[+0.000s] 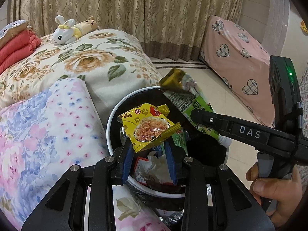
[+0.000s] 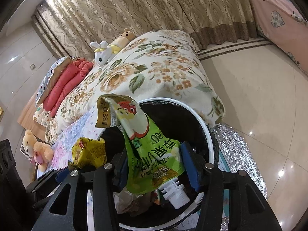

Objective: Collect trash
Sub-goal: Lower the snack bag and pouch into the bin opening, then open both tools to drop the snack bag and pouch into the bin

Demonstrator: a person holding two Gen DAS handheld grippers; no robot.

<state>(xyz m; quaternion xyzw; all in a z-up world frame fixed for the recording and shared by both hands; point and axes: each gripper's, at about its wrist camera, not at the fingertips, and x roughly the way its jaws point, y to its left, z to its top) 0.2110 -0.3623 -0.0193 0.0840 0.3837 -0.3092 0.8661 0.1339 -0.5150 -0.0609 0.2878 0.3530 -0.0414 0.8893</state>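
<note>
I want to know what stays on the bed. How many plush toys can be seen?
3. A white rabbit and a tan bear lie together on the floral blanket. A peach bear sits at the left edge. Others may be hidden.

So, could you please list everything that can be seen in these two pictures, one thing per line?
Yellow snack packet: one, yellow, between the left gripper's fingers above the bin.
Green drink pouch: one, green with a white spout, between the right gripper's fingers above the bin.
Trash bin: one, white rim, black liner, on the floor beside the bed, with paper and wrappers inside.
Floral blanket: one, cream with brown roses, on the bed.
Pastel quilt: one, pink and blue.
Red folded quilt: one.
Plush rabbit: one, white.
Plush bears: two, tan and peach.
Curtain: beige.
Heart-print cover: one, pink.
Left gripper: black, blue pads.
Right gripper: the same.
Hand: one, holding the right gripper.
</note>
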